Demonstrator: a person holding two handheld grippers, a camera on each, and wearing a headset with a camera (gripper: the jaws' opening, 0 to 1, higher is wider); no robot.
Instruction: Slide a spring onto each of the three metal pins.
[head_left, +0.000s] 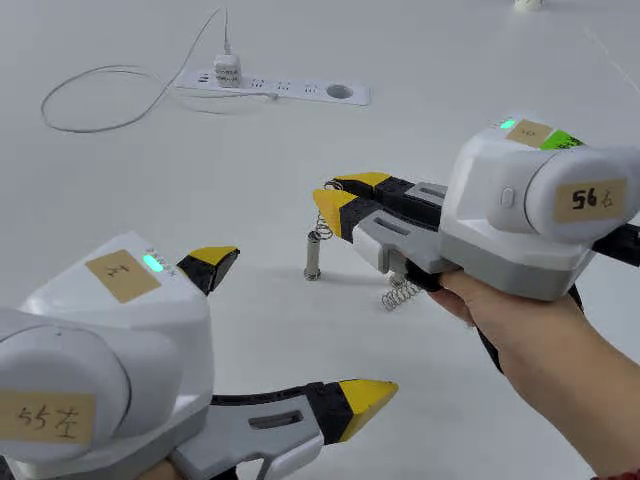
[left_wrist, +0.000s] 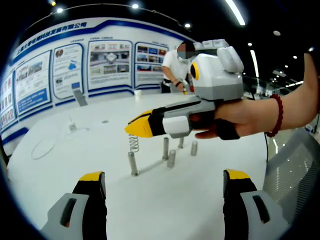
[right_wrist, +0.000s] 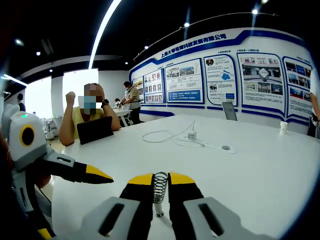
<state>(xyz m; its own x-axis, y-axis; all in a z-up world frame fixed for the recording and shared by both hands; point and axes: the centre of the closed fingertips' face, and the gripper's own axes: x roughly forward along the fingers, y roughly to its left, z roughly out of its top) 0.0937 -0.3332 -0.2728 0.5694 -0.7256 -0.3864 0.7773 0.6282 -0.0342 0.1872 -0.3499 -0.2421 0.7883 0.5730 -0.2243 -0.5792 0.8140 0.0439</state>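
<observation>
Right gripper view: my right gripper (right_wrist: 160, 181) pinches a spring (right_wrist: 160, 187) upright btwn its jaws, directly over a standing pin (right_wrist: 159, 210), w/ the spring's lower end at the pin top. Left gripper (head_left: 290, 330) is spread wide, nearer me. 2nd spring (head_left: 400, 293) lies on the table (head_left: 200, 180) beneath the right gripper.

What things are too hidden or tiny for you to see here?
- Head view: the right gripper hides the other pins behind it.
- Right gripper view: its tongs and the spring cover the pin's top, so whether they touch is unclear.
- Wall posters: writing too small.
</observation>
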